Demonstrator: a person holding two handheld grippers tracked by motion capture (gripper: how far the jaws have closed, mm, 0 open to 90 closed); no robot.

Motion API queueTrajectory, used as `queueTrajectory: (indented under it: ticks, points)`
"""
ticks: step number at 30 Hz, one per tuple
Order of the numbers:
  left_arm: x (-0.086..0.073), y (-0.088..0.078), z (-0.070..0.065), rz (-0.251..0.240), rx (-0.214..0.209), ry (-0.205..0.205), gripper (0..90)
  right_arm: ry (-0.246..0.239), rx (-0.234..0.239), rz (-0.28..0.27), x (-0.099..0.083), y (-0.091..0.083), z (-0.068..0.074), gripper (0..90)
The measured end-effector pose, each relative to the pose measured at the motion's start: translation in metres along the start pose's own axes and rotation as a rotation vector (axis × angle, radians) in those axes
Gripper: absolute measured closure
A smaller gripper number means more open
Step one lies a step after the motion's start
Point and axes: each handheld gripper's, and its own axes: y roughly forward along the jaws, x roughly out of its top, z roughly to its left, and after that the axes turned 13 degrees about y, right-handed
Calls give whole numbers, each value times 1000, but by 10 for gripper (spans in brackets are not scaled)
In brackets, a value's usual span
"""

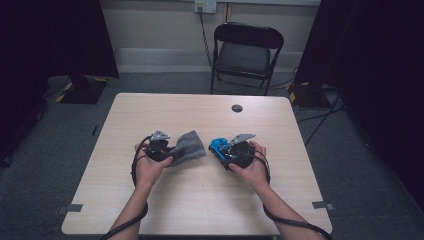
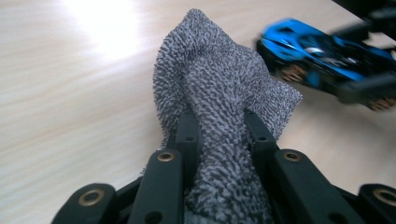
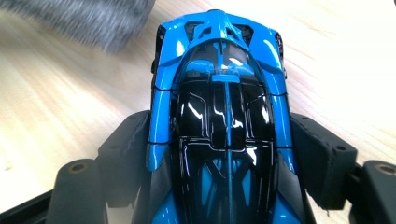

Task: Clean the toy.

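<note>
Above the wooden bench (image 1: pixel 150 210), mid-wipe by the look of it: grey microfibre cloth (image 1: pixel 189 146) pinched in left gripper (image 1: pixel 167 152), blue toy car (image 1: pixel 218 146) clamped by right gripper (image 1: pixel 225 150), near the cloth. Next, probably: bringing cloth onto car bodywork.

You have a light wood table (image 1: pixel 190 205) with a dark round grommet hole (image 1: pixel 237 108) near its far edge. Beyond it stands a black folding chair (image 1: pixel 246 52), below a wall socket (image 1: pixel 205 6) with a plugged-in cable.
</note>
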Motion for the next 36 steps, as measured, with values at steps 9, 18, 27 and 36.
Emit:
queueTrajectory:
  ticks: [9,18,27,36]
  points:
    - [11,0,13,-34,109,-25,725,-78,59,-13,-3,-8,25,262]
    - [16,18,4,-34,97,-14,724,-113,113,-9,-4,-5,46,262]
    - [15,25,-6,-39,21,-18,725,-108,96,4,-3,1,46,262]
    - [14,21,-7,-44,-11,-21,725,-82,73,8,-4,5,37,262]
